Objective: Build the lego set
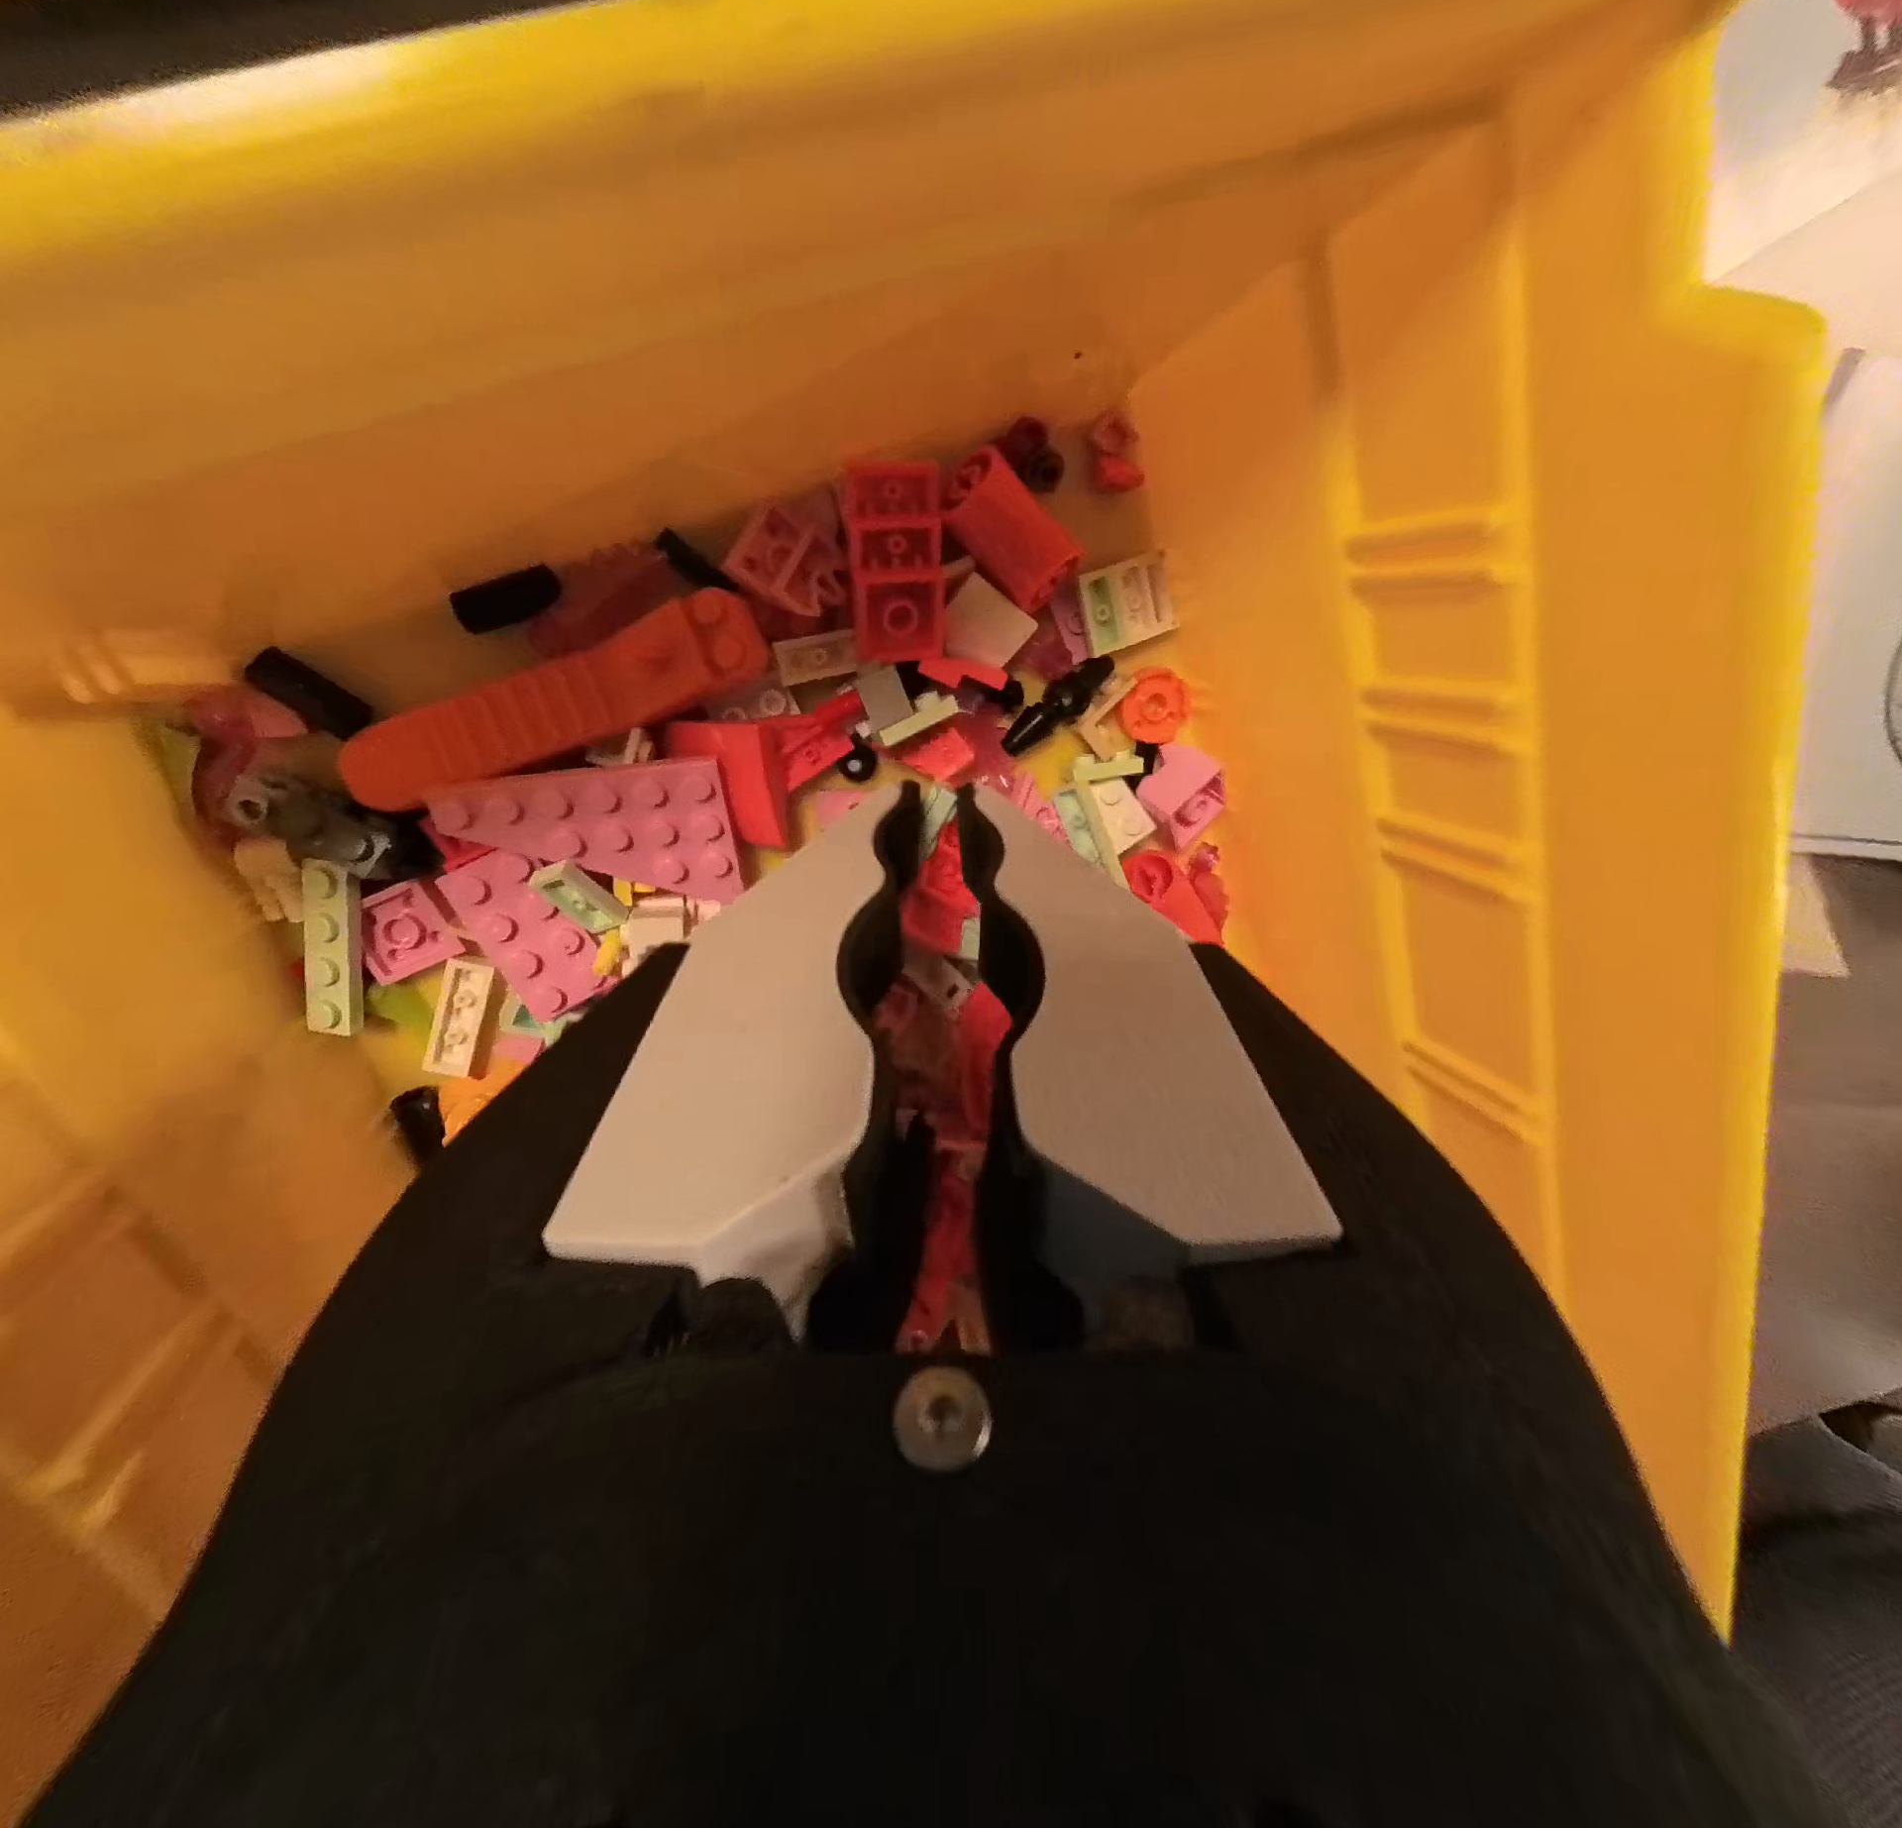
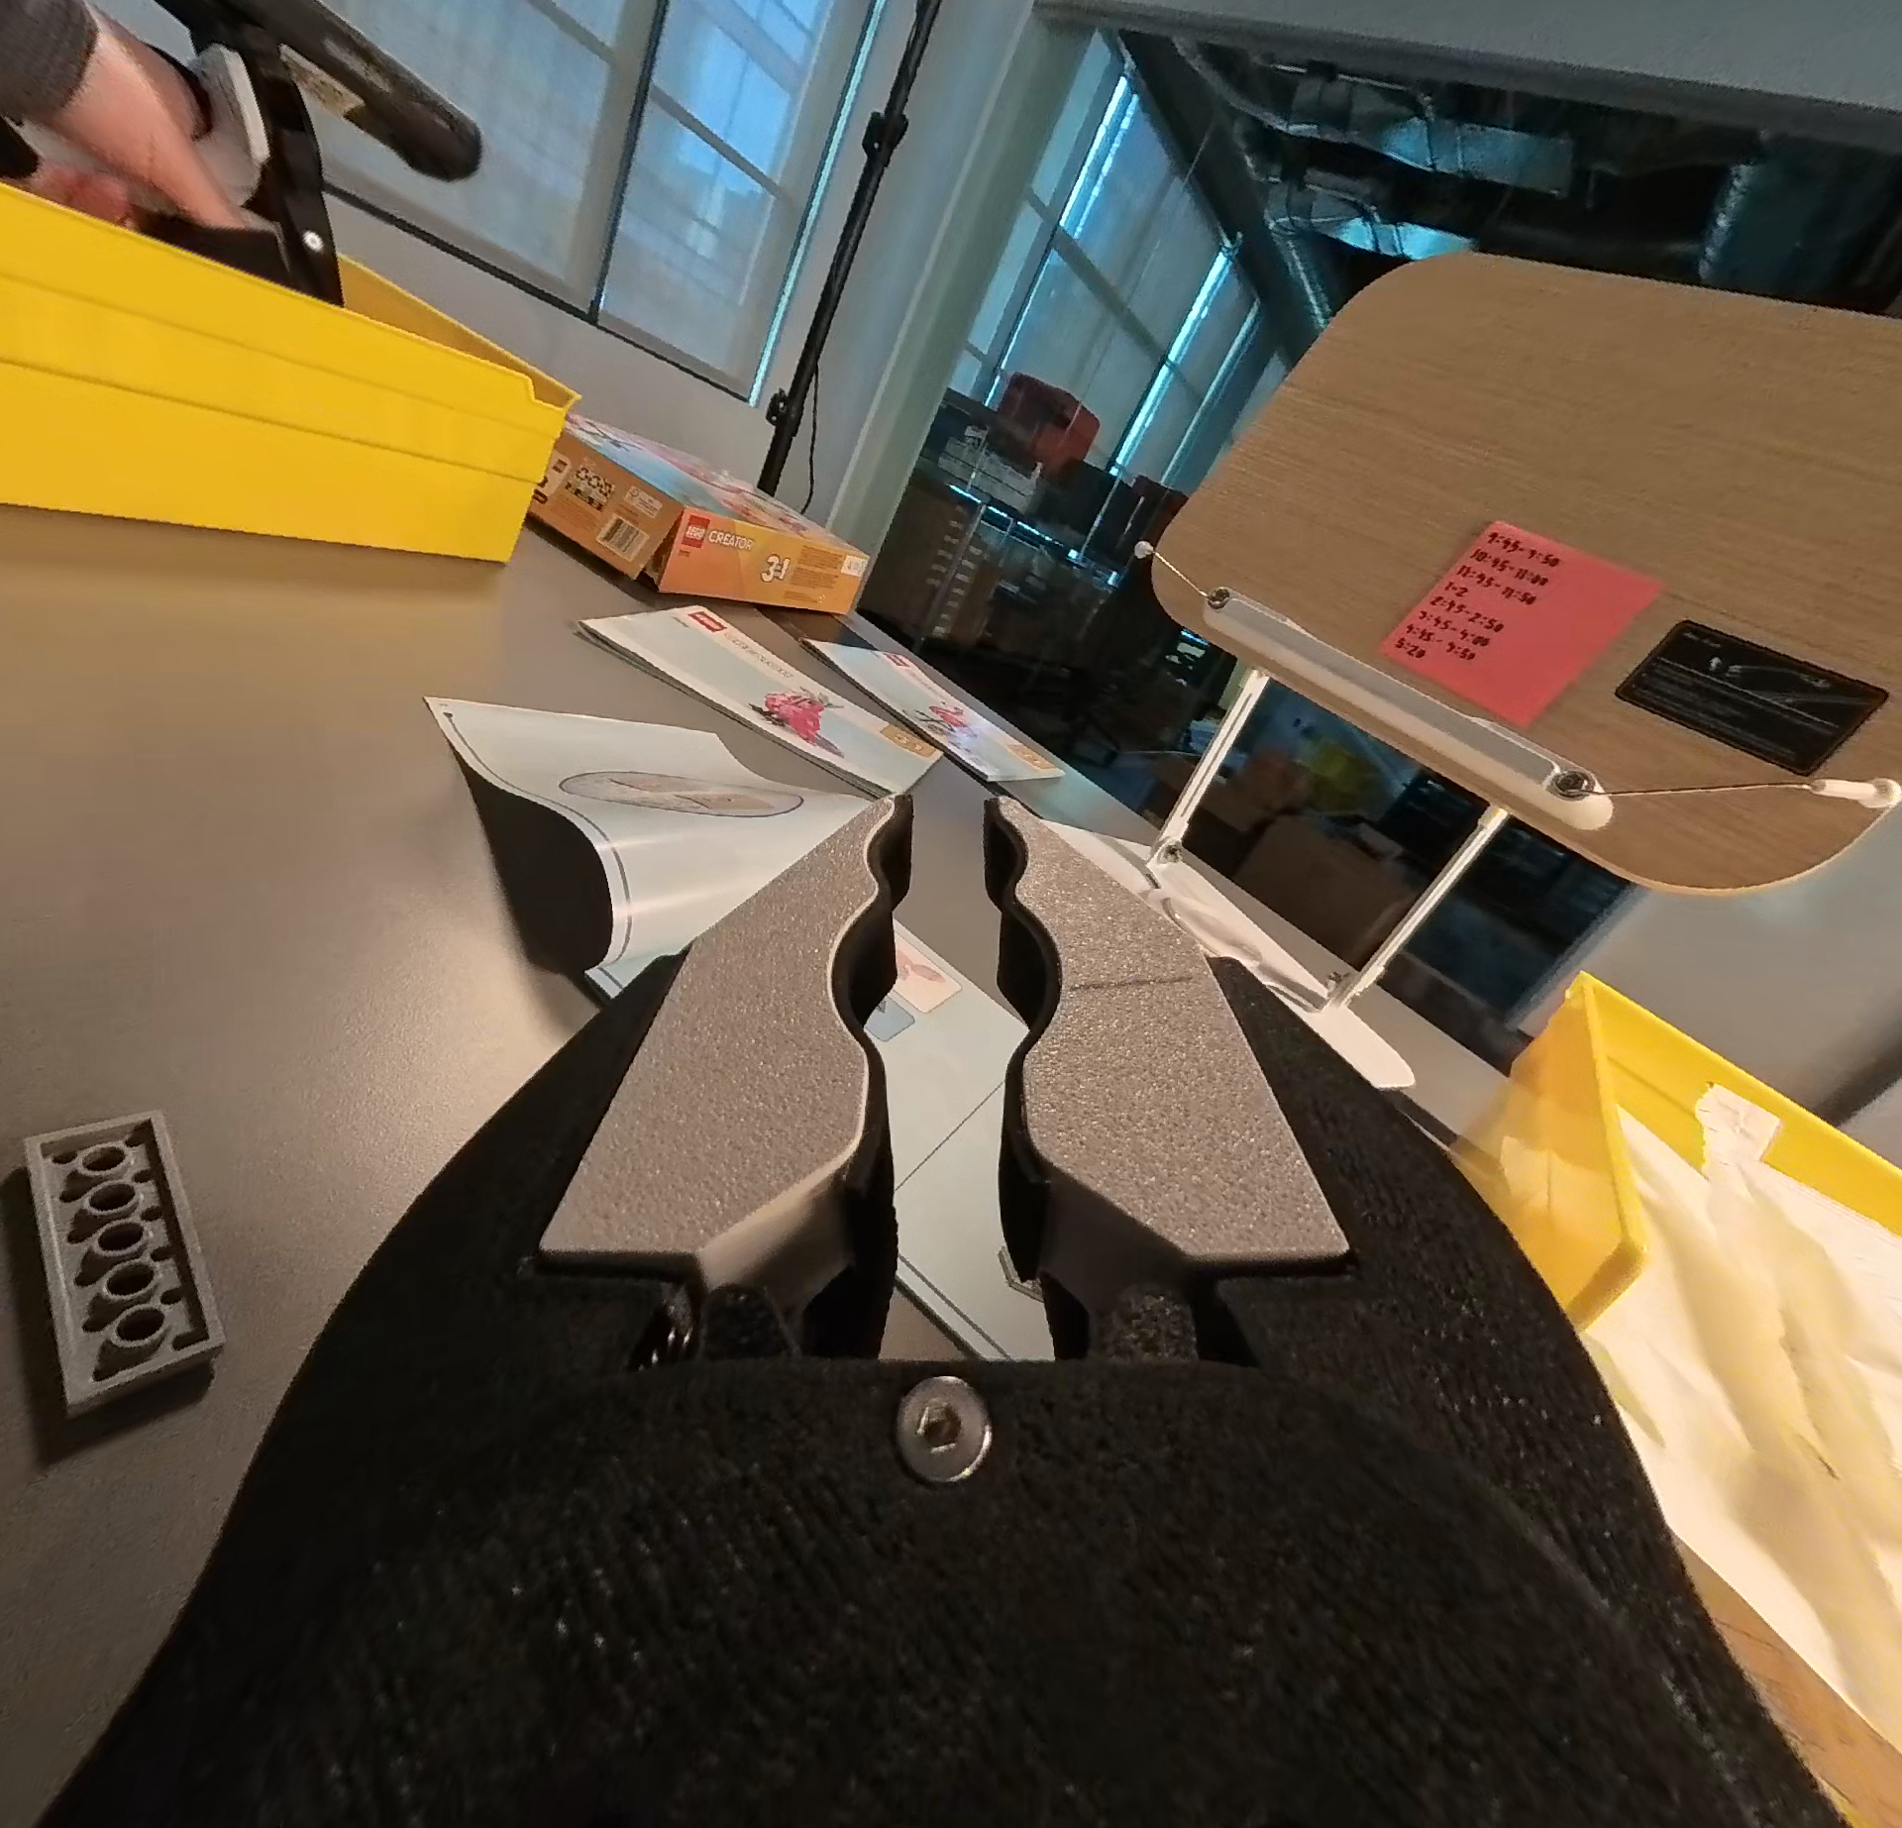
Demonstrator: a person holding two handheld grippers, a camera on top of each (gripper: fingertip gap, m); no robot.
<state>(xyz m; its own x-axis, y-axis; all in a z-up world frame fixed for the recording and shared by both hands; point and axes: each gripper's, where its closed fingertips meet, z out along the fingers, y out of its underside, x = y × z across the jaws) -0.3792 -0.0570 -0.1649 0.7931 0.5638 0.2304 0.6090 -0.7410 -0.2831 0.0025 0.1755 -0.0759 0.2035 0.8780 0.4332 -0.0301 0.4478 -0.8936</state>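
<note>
A: Where is the left gripper (image 1: 937,801) found?

B: It is lowered into a yellow bin (image 1: 720,286), with its tips at a pile of small bricks (image 1: 895,585). Only a narrow slit is left between the fingers.

A: Is something held by it?

B: It cannot be told. A red piece (image 1: 942,883) is seen in the slit, but it cannot be judged if the pads are pressed on it or if it only lies below.

A: What is seen around the tips?

B: A pink plate (image 1: 607,832) is found at nine o'clock from them, an orange ribbed tool (image 1: 556,708) at ten o'clock, and a black pin (image 1: 1060,713) at one o'clock.

A: And the right gripper (image 2: 947,816)?

B: It is held low over a grey table (image 2: 257,852), a little open, and nothing is gripped. An open booklet (image 2: 638,832) is lying under and just beside the tips, towards nine o'clock. A grey brick (image 2: 118,1259) is placed well apart at eight o'clock, studs down. A second bin (image 2: 1606,1161) with paper is seen at four o'clock.
</note>
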